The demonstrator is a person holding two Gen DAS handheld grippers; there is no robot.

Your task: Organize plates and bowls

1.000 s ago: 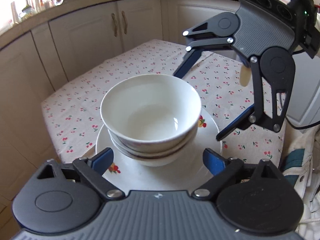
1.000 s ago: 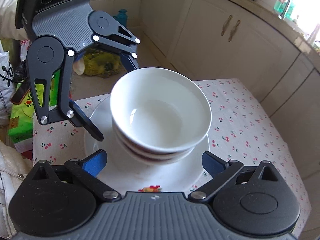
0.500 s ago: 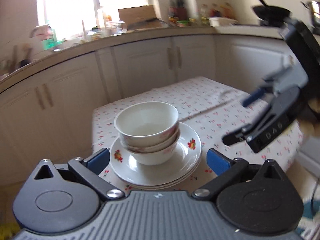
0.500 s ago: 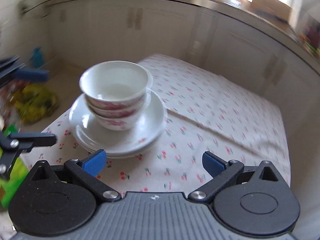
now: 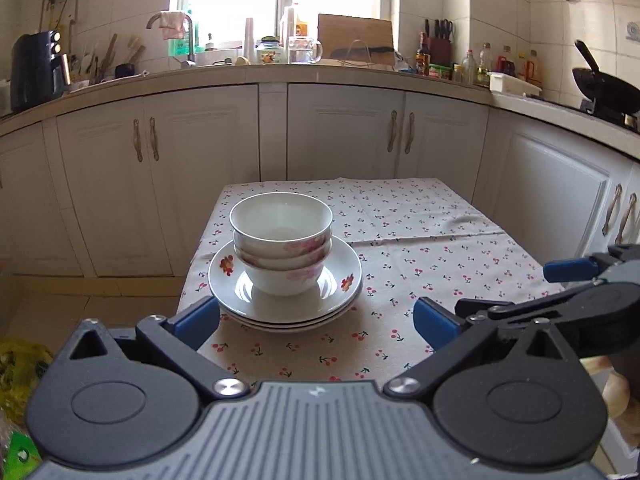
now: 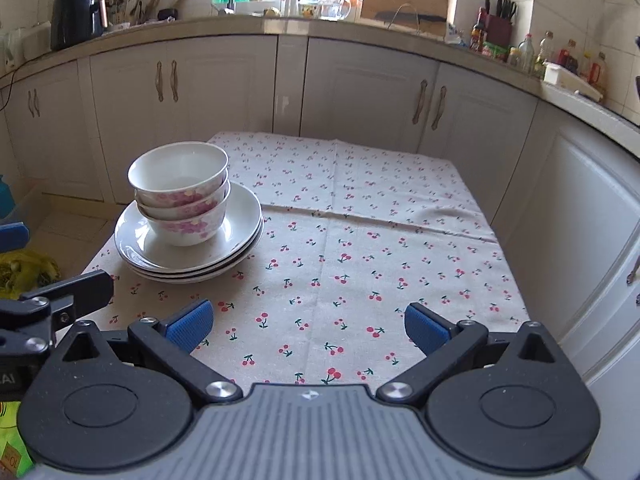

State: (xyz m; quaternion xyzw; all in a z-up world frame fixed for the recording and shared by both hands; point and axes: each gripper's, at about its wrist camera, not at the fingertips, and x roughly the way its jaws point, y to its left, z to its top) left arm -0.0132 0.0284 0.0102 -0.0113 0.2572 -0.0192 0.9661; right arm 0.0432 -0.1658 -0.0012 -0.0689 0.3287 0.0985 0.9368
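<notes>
Hovering over the near edge of the table (image 6: pixel 360 240), the left gripper (image 5: pixel 316 320) and right gripper (image 6: pixel 306 322) both gaped wide, holding nothing. Beyond them, the stacked bowls (image 5: pixel 282 240) sat on the stacked plates (image 5: pixel 344 292) near the table's left edge.

Ahead of the left gripper (image 5: pixel 316 322), stacked bowls (image 5: pixel 281 240) sit in stacked plates (image 5: pixel 285 294) on the table (image 5: pixel 420 264). From the right gripper (image 6: pixel 308 326), they lie ahead-left; cabinets (image 6: pixel 360 92) stand behind.
</notes>
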